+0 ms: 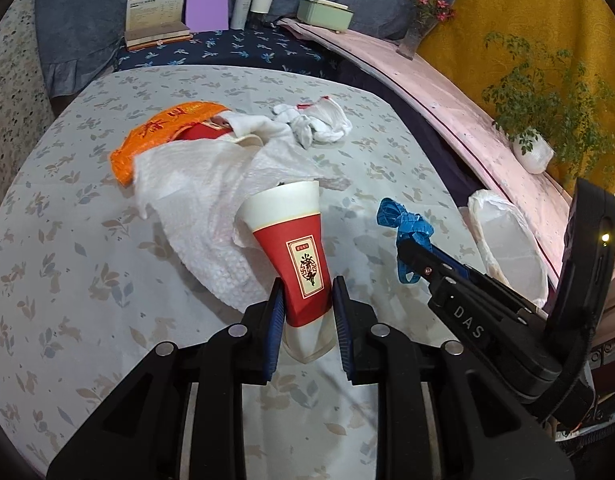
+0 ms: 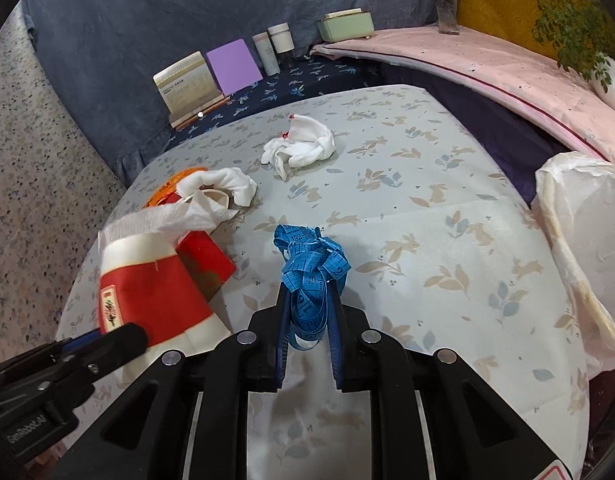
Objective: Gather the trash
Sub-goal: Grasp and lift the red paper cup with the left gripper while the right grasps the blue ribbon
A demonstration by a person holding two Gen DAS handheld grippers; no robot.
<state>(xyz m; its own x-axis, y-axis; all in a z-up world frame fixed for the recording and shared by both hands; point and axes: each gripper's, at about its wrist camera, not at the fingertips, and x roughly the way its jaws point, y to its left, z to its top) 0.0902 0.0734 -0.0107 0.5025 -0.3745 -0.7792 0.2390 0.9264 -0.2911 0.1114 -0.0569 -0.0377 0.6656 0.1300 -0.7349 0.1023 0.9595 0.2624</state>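
Print on the label of the paper cup (image 1: 295,256) too small to read. Orange packet (image 1: 155,140) half buried under the paper towel (image 1: 199,200). Plastic bag (image 2: 583,248) cut off at the right-wrist view's right edge. Lettering on the card (image 1: 157,6) illegible.

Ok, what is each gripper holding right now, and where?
The left gripper pinches the red paper cup near its base. The right gripper clamps the bunched blue tape measure at its lower loops.

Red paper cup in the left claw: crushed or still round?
Crushed. The red paper cup is pinched flat between the left claw pads, its rim creased.
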